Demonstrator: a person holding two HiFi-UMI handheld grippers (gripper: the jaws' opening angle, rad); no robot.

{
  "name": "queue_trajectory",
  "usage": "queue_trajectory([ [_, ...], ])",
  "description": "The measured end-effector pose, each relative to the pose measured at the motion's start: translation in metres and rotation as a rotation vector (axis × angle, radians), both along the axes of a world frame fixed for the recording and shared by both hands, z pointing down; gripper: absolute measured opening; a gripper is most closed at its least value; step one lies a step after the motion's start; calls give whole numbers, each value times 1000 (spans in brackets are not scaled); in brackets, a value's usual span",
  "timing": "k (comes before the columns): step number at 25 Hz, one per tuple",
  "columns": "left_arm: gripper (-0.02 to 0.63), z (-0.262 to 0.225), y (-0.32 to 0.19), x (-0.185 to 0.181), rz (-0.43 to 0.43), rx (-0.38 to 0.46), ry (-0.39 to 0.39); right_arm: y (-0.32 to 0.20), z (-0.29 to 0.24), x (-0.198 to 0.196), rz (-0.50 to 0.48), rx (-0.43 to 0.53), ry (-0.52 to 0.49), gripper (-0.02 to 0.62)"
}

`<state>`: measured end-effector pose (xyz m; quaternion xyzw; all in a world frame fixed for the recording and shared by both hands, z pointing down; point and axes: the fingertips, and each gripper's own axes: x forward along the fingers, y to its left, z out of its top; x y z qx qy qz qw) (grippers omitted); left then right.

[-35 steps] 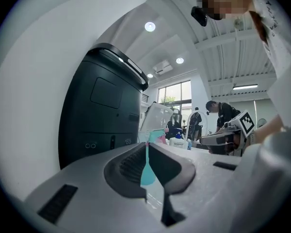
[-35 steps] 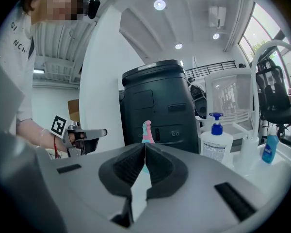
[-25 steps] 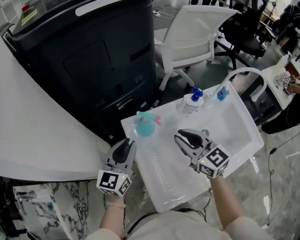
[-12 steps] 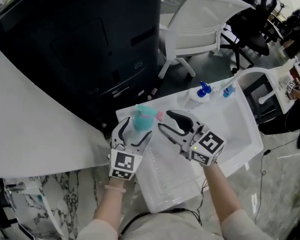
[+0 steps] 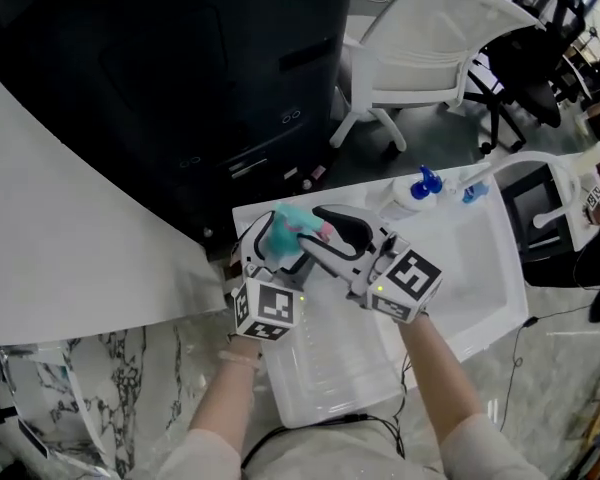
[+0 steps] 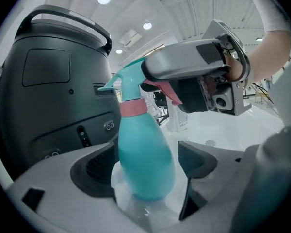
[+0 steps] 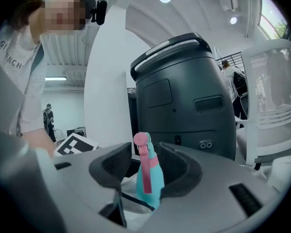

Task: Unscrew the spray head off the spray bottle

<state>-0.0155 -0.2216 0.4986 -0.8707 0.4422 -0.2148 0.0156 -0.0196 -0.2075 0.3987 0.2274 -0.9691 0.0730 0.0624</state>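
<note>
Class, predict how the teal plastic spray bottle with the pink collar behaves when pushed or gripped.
Tall on a small base, the teal plastic spray bottle would probably tip if pushed near its pink collar. Its smooth, rounded sides may slip.

The white counter (image 5: 460, 268) in front of me is a broad rectangle with a low raised edge. The teal spray bottle (image 5: 288, 236) stands upright on it at its far left corner, base flat on the white surface, pink collar and trigger at the top. Well to the right of the spray bottle, along the same far edge, stands a white bottle (image 5: 412, 198) with a blue head. Just beyond that, further right of the spray bottle, is a smaller blue-topped item (image 5: 472, 192).
</note>
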Motion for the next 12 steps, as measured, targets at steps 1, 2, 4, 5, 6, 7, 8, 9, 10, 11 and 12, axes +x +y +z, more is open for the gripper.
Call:
queue_trajectory([
  [1, 399, 1, -1, 0, 3, -1, -10, 0, -1, 0, -5, 4, -4, 175],
  [2, 399, 1, -1, 1, 10, -3, -15, 0, -1, 0, -10, 10, -4, 157],
  [4, 386, 2, -1, 2, 27, -9, -9, 2, 0, 0, -16, 26, 8, 109],
  [5, 358, 2, 0, 3, 38, -11, -4, 2, 0, 1, -20, 38, 15, 82],
  [6, 354, 2, 0, 3, 51, -14, 2, 3, 1, 1, -26, 50, 21, 81],
  [7, 351, 2, 1, 3, 65, -18, 5, 3, 1, 2, -36, 60, 28, 80],
  [8, 347, 2, 1, 3, 79, -24, 8, 4, 2, 3, -50, 67, 38, 80],
  [9, 343, 2, 2, 3, 93, -30, 10, 5, 2, 3, -67, 72, 49, 80],
  [10, 340, 1, 2, 3, 105, -36, 11, 5, 2, 3, -85, 76, 57, 81],
  [11, 337, 1, 2, 3, 117, -42, 13, 5, 1, 3, -102, 79, 62, 81],
  [12, 336, 1, 2, 4, 129, -49, 13, 5, 0, 3, -119, 81, 65, 81],
])
